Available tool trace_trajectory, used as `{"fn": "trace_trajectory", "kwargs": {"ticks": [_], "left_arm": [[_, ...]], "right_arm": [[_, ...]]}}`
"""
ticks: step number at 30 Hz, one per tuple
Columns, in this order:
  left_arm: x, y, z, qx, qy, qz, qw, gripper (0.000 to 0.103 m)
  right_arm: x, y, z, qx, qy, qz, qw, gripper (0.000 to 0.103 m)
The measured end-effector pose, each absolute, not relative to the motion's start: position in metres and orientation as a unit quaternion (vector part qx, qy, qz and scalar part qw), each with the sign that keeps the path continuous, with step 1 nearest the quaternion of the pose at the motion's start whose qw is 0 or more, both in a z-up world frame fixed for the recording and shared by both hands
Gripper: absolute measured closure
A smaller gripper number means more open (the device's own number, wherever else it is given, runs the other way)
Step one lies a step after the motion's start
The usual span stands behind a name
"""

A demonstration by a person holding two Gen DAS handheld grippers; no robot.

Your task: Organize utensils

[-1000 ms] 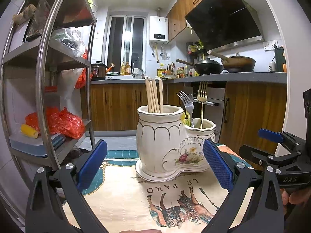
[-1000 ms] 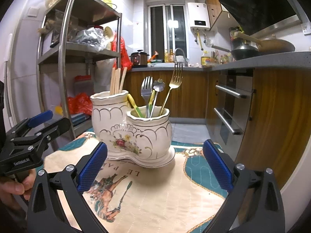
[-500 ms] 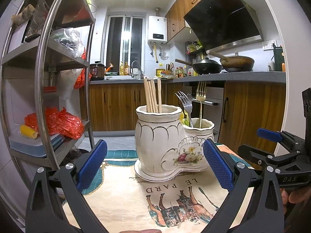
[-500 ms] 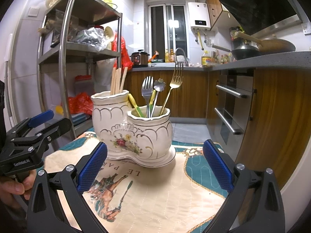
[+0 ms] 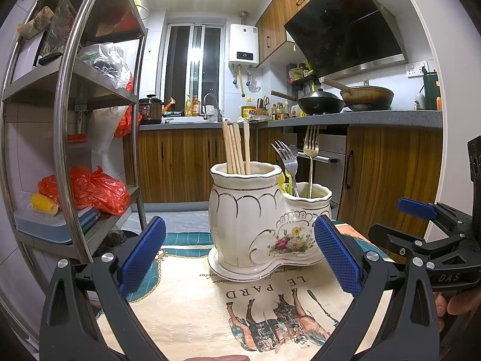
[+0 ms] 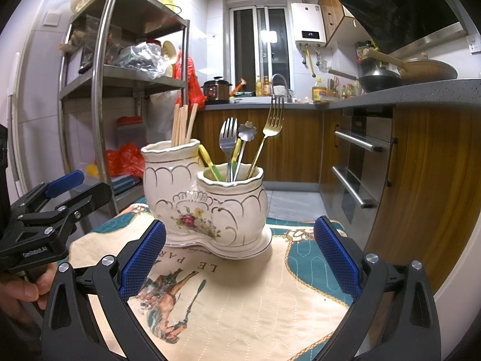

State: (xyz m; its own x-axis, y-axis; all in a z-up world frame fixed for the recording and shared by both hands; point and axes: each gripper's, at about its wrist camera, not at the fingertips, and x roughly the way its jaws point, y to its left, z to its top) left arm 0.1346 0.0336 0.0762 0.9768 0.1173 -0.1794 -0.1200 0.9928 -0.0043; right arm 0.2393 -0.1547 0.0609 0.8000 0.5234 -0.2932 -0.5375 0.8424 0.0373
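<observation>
A white two-cup ceramic utensil holder [image 5: 258, 222] [image 6: 204, 204] with a flower print stands on a cream and teal placemat [image 5: 210, 307] [image 6: 240, 300]. Its taller cup holds wooden chopsticks [image 5: 236, 147] [image 6: 182, 123]. Its lower cup holds a silver fork [image 6: 227, 138], a gold fork [image 5: 310, 150] [image 6: 270, 123], a flower-topped spoon [image 6: 246, 132] and yellow-green handled pieces [image 6: 210, 162]. My left gripper [image 5: 240, 258] is open and empty in front of the holder. My right gripper [image 6: 240, 258] is open and empty, also in front of it. Each gripper shows at the edge of the other's view.
A steel shelf rack [image 5: 69, 138] [image 6: 99, 96] with red bags and boxes stands to the left. Wooden cabinets, an oven [image 6: 357, 168] and a counter with a wok [image 5: 321, 103] are behind and to the right.
Both views have shifted only slightly; the holder sits a little lower and to the left in the left wrist view. Both grippers stay open and empty.
</observation>
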Motion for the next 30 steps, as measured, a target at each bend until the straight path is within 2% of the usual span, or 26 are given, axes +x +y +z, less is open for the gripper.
{"fn": "trace_trajectory", "kwargs": {"ticks": [30], "left_arm": [[0.135, 0.0351, 0.0742, -0.008, 0.092, 0.06, 0.994, 0.005]], "right_arm": [[0.2398, -0.1545, 0.0597, -0.023, 0.148, 0.282, 0.948, 0.005]]}}
